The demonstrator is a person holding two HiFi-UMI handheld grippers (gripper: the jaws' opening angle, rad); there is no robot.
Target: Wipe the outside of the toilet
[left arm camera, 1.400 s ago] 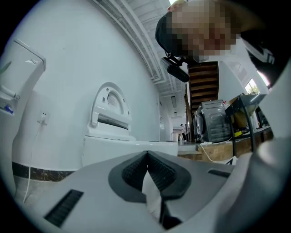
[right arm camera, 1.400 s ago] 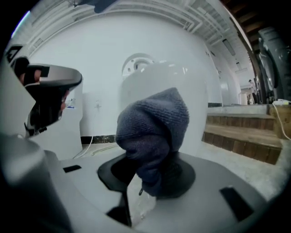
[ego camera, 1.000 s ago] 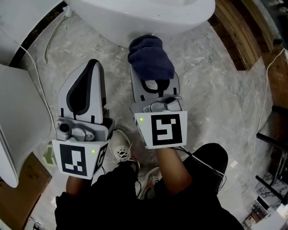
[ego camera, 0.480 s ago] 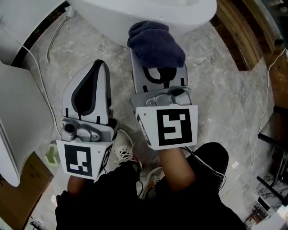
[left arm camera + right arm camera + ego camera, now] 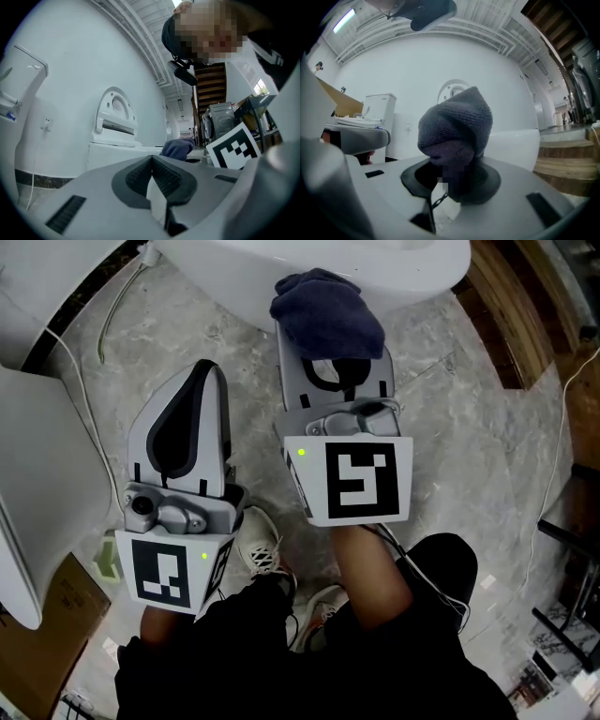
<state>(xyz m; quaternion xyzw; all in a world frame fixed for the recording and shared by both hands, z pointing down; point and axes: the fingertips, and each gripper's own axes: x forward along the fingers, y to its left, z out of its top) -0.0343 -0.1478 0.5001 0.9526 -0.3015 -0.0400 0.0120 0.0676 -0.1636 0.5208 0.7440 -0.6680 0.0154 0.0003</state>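
The white toilet bowl (image 5: 281, 268) fills the top of the head view, its outer wall curving down to the marble floor. My right gripper (image 5: 330, 357) is shut on a dark blue cloth (image 5: 328, 315), which bunches over its tips and rests against the lower outside of the bowl. In the right gripper view the cloth (image 5: 454, 129) hides the jaw tips, with the white bowl (image 5: 520, 145) just behind. My left gripper (image 5: 192, 399) hangs to the left, shut and holding nothing, short of the bowl. From the left gripper view, the cloth (image 5: 177, 148) shows beyond the shut jaws.
A white panel (image 5: 37, 493) stands at the left edge with a cord (image 5: 80, 418) trailing over the floor. Wooden steps (image 5: 520, 310) rise at the upper right. The person's shoes (image 5: 258, 554) and a cardboard piece (image 5: 42, 634) lie below the grippers.
My right gripper has carried the cloth upward and a little right along the bowl's outer wall. The left gripper has stayed nearly still.
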